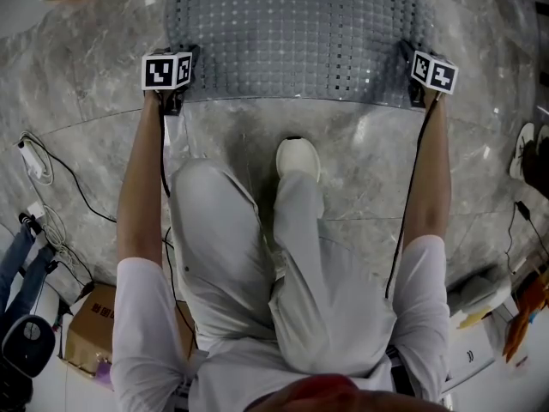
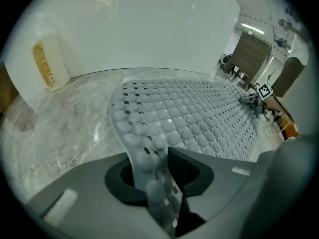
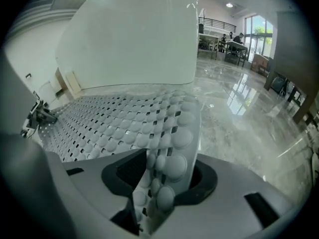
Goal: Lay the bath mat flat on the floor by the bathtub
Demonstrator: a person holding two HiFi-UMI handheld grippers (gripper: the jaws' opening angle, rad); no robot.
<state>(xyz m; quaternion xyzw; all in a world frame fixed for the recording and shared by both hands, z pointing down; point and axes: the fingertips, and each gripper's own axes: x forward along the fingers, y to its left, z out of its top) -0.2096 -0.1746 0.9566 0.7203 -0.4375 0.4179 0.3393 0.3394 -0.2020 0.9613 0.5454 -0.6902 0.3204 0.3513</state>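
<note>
1. Setting: marble floor (image 1: 257,136), with the white bathtub (image 2: 149,29) wall rising just behind the work area. A bottle (image 2: 49,61) stands against the tub, well to the left.
2. The grey bath mat (image 1: 292,37) is spread on the floor. Its far edge runs along the tub wall and most of it lies flat. Only the two near corners curl up off the floor.
3. Left gripper (image 1: 171,101): jaws partly apart, with the mat's near-left corner standing between them. There is a dark gap on one side of the corner, so I read it as slack, not pinched.
4. Right gripper (image 1: 418,97): jaws wide, with the near-right corner leaning on one pad and clear of the other. Not gripped.
5. The operator's shoe (image 1: 298,157) is on the floor near the mat's front edge, not on it.
6. Step in hand, as I judge it: the release, at the end of the laying.
7. Next move calls for drawing both grippers back, up and off the corners without snagging the bumps. The corners should then drop flat. If either stays curled, I would press it down.
</note>
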